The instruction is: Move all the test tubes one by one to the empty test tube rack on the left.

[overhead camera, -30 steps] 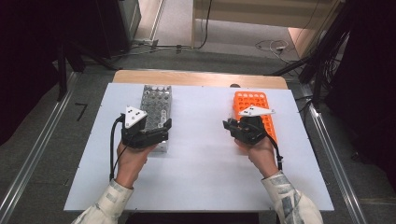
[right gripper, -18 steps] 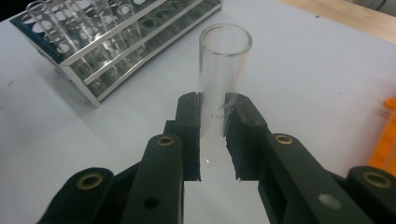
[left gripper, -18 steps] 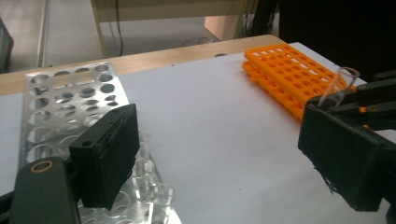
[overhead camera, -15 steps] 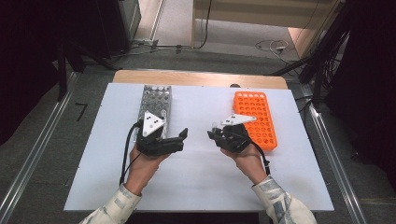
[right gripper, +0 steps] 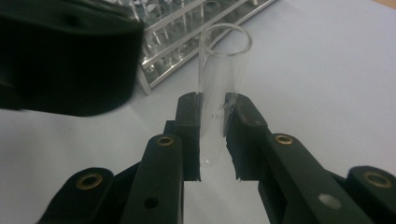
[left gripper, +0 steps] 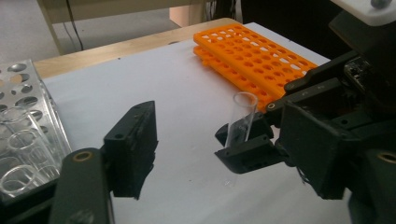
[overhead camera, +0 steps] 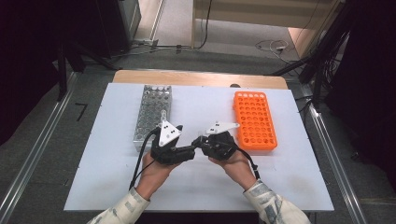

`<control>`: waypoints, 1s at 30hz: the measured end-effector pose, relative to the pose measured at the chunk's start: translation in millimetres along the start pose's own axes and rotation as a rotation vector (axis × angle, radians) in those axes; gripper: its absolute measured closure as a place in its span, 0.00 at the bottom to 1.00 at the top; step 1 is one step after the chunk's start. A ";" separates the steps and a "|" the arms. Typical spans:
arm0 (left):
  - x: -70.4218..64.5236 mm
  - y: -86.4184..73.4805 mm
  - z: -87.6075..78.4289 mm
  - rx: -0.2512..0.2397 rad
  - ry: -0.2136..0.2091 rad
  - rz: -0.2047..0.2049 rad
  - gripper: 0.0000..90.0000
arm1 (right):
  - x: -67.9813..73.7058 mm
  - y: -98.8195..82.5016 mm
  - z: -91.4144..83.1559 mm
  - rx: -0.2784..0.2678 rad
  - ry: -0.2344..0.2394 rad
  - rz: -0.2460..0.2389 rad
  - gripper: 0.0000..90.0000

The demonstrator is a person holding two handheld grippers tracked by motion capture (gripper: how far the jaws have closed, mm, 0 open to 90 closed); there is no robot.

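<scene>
My right gripper (right gripper: 212,126) is shut on a clear glass test tube (right gripper: 223,65), which stands upright with its open mouth up. The same tube (left gripper: 240,119) sits between the jaws of my left gripper (left gripper: 215,140). Those jaws have just been closing, and their pads stand apart from the glass. Over the middle of the white table, the left gripper (overhead camera: 191,148) and the right gripper (overhead camera: 200,142) meet tip to tip. A silver metal rack (overhead camera: 153,112) lies to the left and an orange plastic rack (overhead camera: 254,119) to the right.
The white table top (overhead camera: 107,186) has bare room in front of and between the racks. A wooden board (overhead camera: 196,78) runs along the far edge. Cables lie on the floor beyond. The silver rack (left gripper: 23,130) sits close by the left gripper's left jaw.
Both hands moved from beside their racks toward the table's middle and now meet there. The left gripper's jaws stand narrower than before. The right gripper stays shut.
</scene>
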State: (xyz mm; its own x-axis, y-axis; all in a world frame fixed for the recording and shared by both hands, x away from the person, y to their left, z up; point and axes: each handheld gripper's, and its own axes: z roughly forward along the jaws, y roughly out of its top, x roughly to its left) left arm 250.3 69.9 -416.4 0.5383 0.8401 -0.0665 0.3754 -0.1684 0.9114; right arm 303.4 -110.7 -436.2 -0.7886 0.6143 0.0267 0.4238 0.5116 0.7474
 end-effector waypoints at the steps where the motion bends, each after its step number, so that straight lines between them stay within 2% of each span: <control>1: -0.1 -0.5 0.3 0.002 -0.006 0.004 0.39 | 2.2 0.2 0.7 -0.001 0.008 -0.002 0.81; 5: -1.2 -2.4 1.0 0.000 -0.026 0.027 0.58 | 7.0 0.7 2.1 0.001 0.029 -0.003 0.81; 12: -2.8 -4.2 3.9 0.018 -0.052 0.038 0.72 | 11.4 1.4 2.5 0.000 0.049 -0.007 0.81; 23: -2.6 -5.8 5.8 0.026 -0.058 0.036 0.81 | 15.7 2.4 0.9 -0.010 0.068 -0.010 0.81; 30: -3.0 -5.7 5.8 0.033 -0.054 0.036 0.83 | 15.7 2.3 1.3 -0.007 0.069 -0.010 0.81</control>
State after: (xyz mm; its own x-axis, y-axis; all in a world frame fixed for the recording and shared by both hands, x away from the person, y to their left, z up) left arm 251.0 65.3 -423.7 0.5917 0.8042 -0.0563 0.3790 -0.2159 0.8999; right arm 292.5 -99.2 -434.9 -0.8218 0.5662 0.0643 0.4125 0.5132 0.7527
